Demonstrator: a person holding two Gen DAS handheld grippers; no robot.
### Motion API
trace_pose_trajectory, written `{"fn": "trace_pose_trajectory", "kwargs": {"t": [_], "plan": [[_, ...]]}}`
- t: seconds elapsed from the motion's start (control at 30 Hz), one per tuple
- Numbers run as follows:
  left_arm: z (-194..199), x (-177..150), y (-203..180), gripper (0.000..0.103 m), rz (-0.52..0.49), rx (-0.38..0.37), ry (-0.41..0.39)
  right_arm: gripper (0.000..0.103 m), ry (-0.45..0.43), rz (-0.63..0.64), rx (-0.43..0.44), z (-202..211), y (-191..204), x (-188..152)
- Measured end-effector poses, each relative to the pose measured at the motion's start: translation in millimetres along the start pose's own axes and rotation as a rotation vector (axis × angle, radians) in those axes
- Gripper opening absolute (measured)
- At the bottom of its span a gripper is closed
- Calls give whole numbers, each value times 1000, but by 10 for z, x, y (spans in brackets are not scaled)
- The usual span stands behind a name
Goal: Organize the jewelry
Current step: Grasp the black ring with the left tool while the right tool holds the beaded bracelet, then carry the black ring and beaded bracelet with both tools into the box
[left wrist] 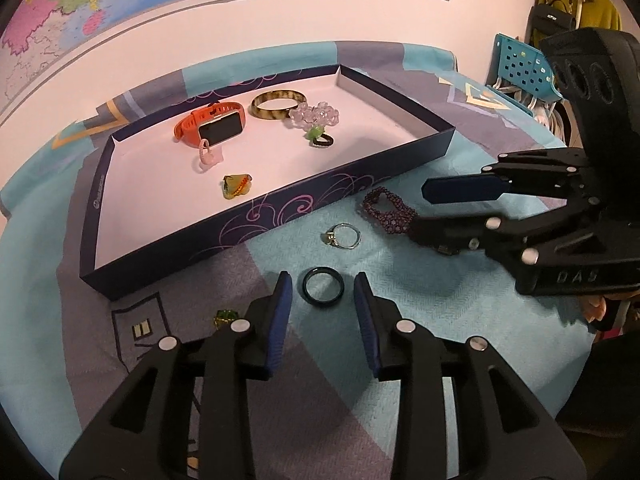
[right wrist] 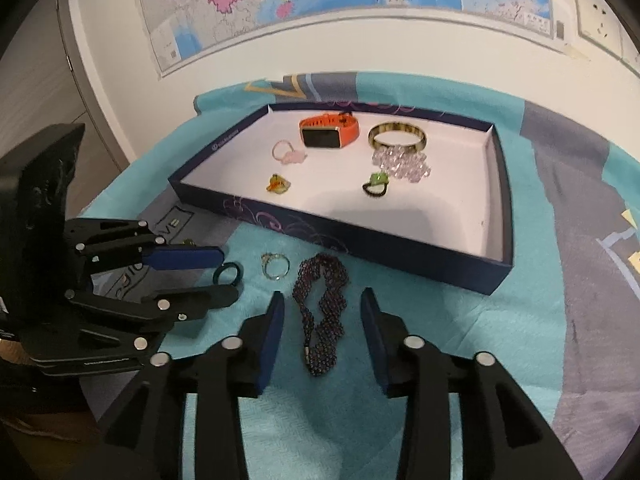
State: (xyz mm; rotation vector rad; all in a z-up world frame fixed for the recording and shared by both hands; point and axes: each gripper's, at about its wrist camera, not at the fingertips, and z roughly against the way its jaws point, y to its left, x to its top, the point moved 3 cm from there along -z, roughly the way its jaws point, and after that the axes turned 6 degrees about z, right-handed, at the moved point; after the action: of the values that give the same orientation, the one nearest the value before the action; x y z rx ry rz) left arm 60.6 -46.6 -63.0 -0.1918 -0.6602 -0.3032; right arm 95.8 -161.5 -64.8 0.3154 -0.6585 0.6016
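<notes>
A dark ring [left wrist: 323,285] lies on the teal cloth between the fingers of my left gripper [left wrist: 322,280], which is open; its blue pads do not touch the ring. A purple beaded bracelet [right wrist: 320,308] lies between the fingers of my right gripper [right wrist: 322,298], also open and clear of it. A silver ring [left wrist: 346,236] rests on the cloth between the two. Behind stands a dark blue tray [left wrist: 280,208] holding an orange watch [left wrist: 212,122], a striped bangle [left wrist: 278,105], a clear bead bracelet [left wrist: 316,114], a green-stone ring [left wrist: 320,136], a pink ring [left wrist: 206,154] and a yellow-green piece [left wrist: 236,186].
A small green piece [left wrist: 224,317] lies just left of my left gripper's finger. A blue perforated basket [left wrist: 520,64] stands at the table's far right, with bags hanging behind it. A wall with a map runs along the back.
</notes>
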Motion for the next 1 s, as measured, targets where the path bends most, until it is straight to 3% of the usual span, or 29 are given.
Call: {"fn": "trace_pose_trajectory", "kwargs": {"t": [0.07,0.17,0.23,0.3,0.47,1.0], "plan": [[2,2,-1,22,0,3,-1,38,15,17,-2,-40,34,-14],[8,1,3,23,7,3,-2,37,21,51,-20,-68,96,-10],[12,3,6,23,12,4,-5,20,27,69,-34,-83,123,-9],[17,2,10,22,16,6,-6,11,25,74,-35,-78,124,-5],[61,8,50,22,42,6,-22,5,8,55,-17,-35,90,1],[346,126,92,22,68,-17,-99,3,-80,20,17,269,8,111]]}}
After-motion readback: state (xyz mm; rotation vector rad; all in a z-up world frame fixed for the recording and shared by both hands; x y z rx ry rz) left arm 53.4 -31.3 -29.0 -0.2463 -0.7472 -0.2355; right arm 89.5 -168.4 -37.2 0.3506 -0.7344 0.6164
